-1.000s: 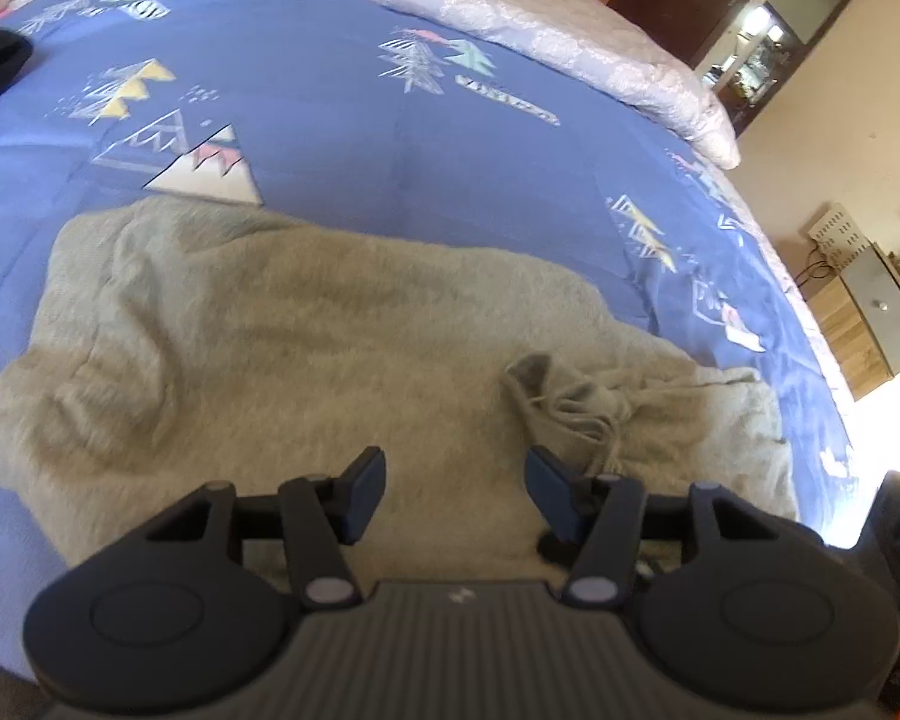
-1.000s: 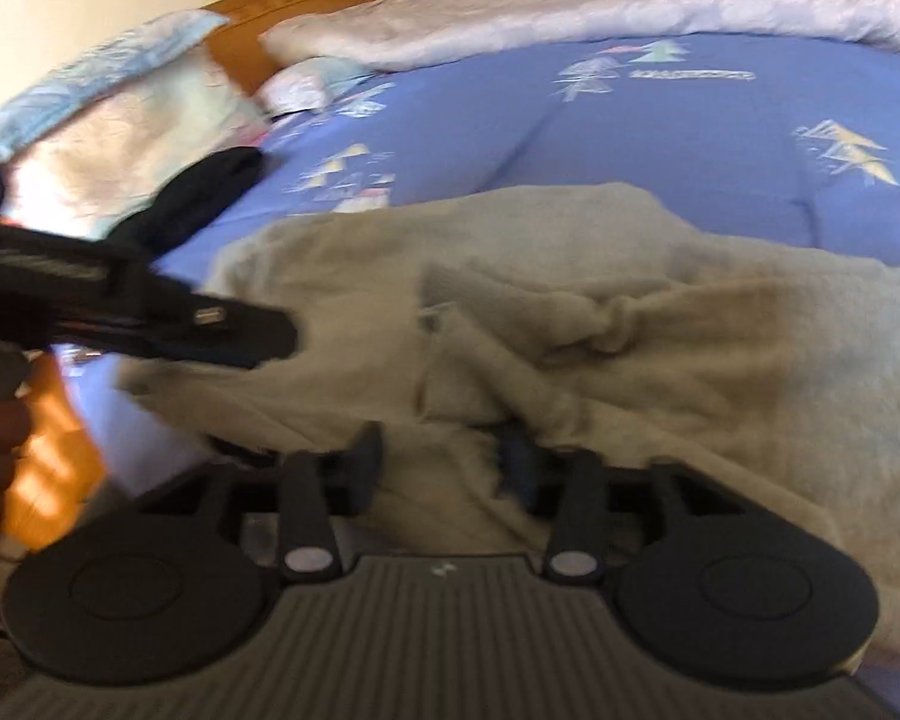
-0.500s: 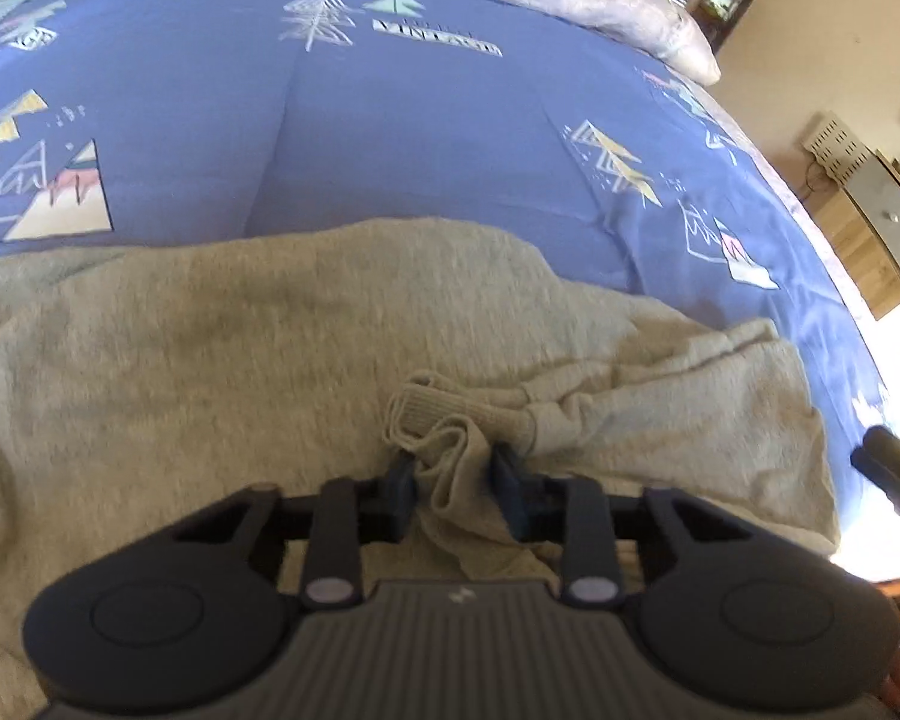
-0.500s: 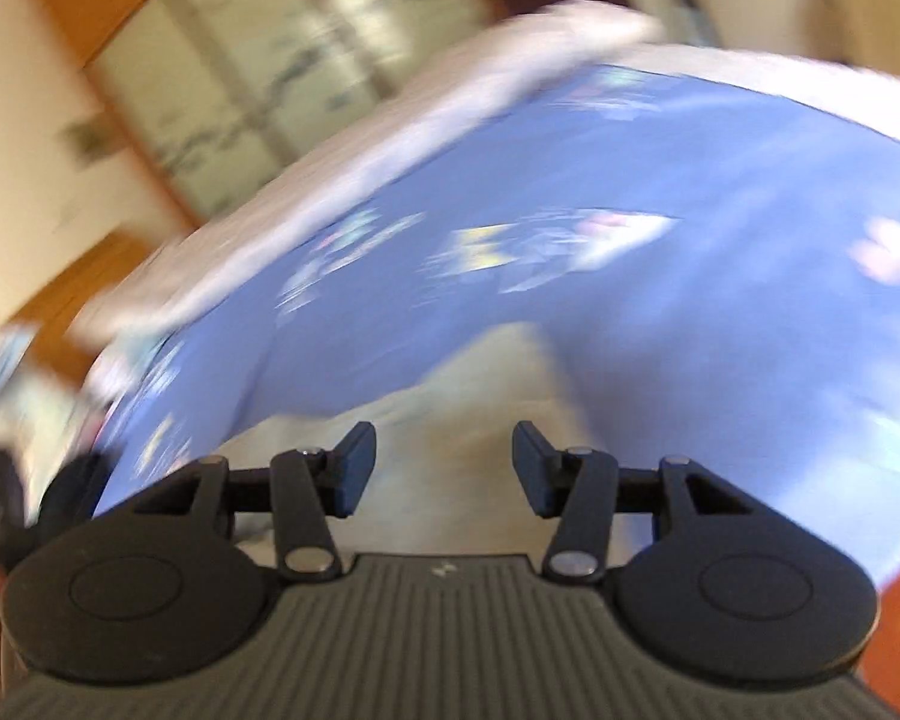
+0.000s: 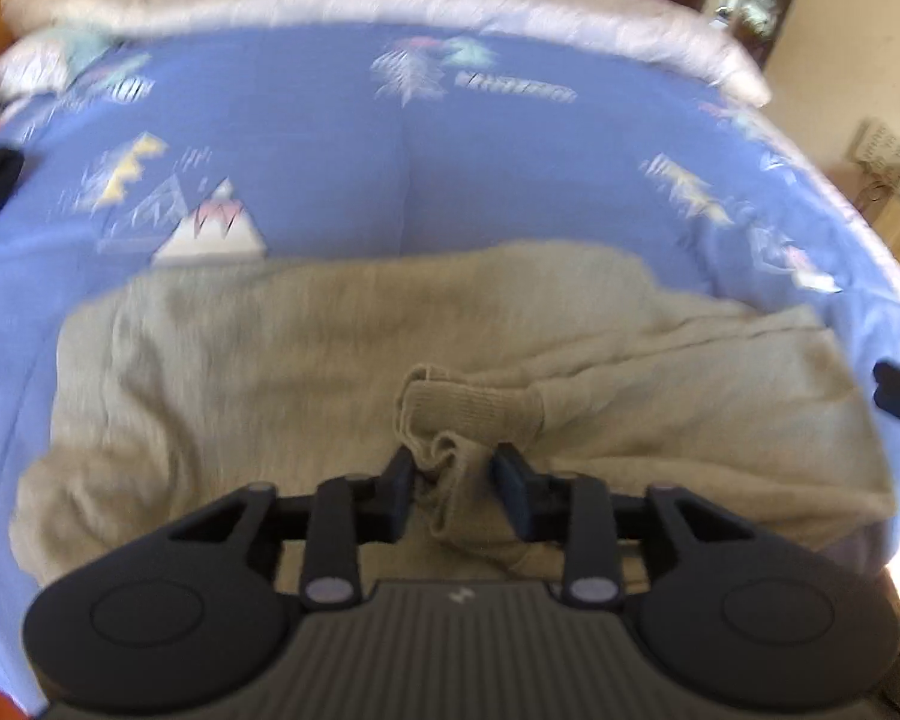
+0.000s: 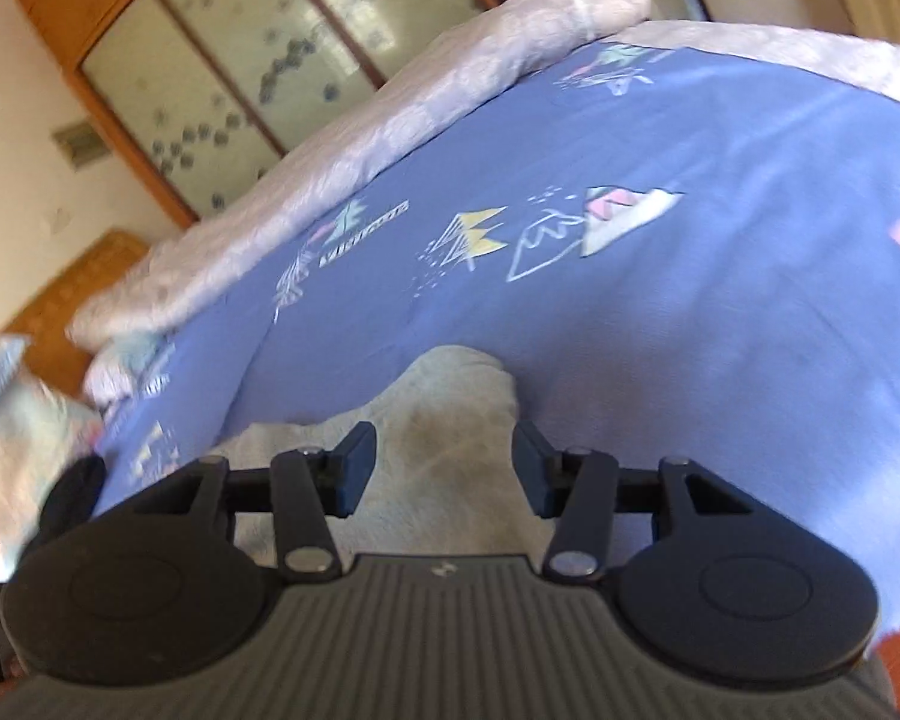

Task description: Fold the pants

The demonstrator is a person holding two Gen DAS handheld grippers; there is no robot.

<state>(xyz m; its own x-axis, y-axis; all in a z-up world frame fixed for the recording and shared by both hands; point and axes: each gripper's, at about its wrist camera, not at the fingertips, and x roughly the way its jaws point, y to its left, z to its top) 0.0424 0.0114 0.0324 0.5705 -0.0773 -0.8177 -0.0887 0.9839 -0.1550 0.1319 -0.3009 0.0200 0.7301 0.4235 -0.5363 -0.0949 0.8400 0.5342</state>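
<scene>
Only left wrist view shows us pants (image 5: 306, 360) cuff (image 5: 468, 408) between left gripper (image 5: 453, 468) jaws, just reopening, pads off cloth; right gripper (image 6: 444, 468) spread, nothing gripped.

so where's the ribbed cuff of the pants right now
In the left wrist view, the ribbed cuff lies bunched on the beige pants, low centre, trailing between the left gripper fingers.

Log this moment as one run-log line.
task: fold pants | left gripper: jaws just reopening, ribbed cuff between them | right gripper: open over pants | bedspread: blue
</scene>
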